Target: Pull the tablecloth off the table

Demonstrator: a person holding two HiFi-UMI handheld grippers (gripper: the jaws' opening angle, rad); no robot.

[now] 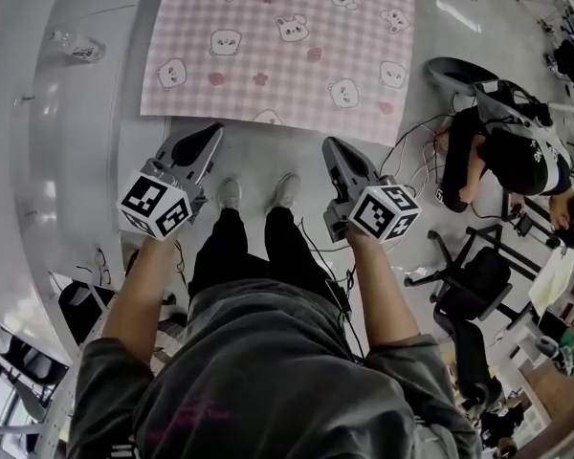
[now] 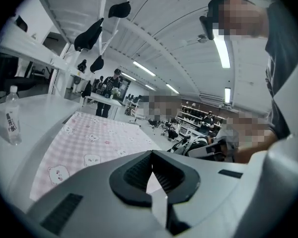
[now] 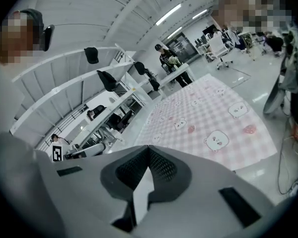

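A pink checked tablecloth with bear and rabbit prints lies flat on a white table. It also fills the middle of the left gripper view as the tablecloth, and of the right gripper view as the tablecloth. My left gripper hovers just short of the cloth's near edge, shut and holding nothing. My right gripper is level with it, to the right, also shut and empty. Neither touches the cloth. In both gripper views the jaws meet at their tips.
A clear water bottle stands on the bare table left of the cloth, upright in the left gripper view as the bottle. A seated person, office chairs and floor cables are at the right. My feet stand below the table edge.
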